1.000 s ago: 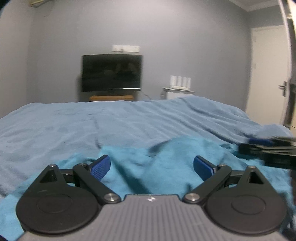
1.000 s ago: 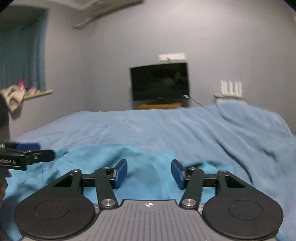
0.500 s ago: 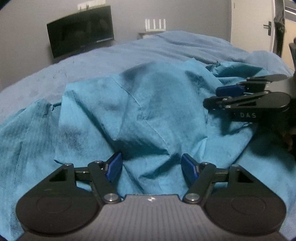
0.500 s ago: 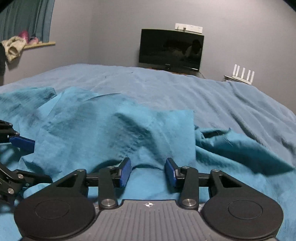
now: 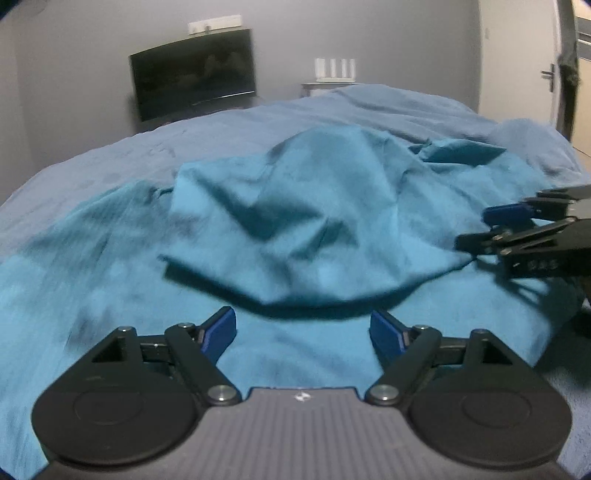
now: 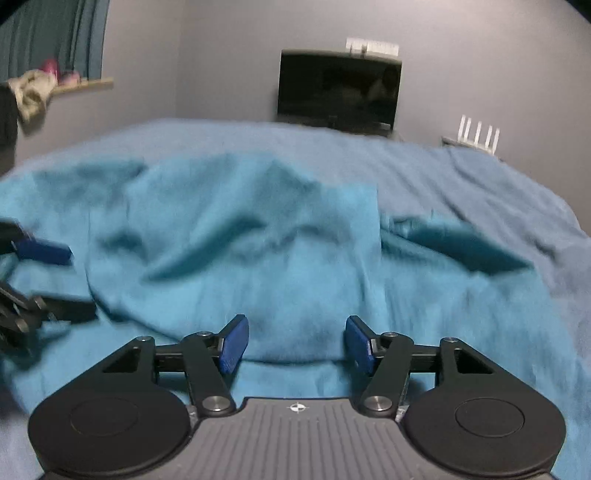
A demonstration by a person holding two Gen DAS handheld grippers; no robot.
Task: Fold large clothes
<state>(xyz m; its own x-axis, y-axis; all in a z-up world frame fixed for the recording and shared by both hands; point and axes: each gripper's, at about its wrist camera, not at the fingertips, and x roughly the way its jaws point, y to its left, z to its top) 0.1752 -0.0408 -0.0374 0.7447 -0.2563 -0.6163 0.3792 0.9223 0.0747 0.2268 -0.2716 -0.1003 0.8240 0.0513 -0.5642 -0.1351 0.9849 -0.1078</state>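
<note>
Left wrist view shows the left gripper (image 5: pixel 303 332), jaws apart after just widening with nothing pinched, over the crumpled teal garment (image 5: pixel 306 236) lying on the blue bedspread (image 5: pixel 110 155), while the right gripper (image 6: pixel 295 341), likewise just spreading and empty, hovers beside it.

Ahead of me a dark television (image 5: pixel 194 86) stands against the grey wall (image 6: pixel 229 55), with a white strip (image 5: pixel 214 26) mounted just above it. To its right sits a white router (image 6: pixel 478 134) with upright antennas. The bed (image 5: pixel 110 162) wears a dusty blue cover — rumpled. A white door (image 5: pixel 517 55) shows at the right; a teal curtain (image 6: pixel 51 37) hangs at the left above a shelf (image 6: pixel 83 84) holding bundled cloth — blurred.
</note>
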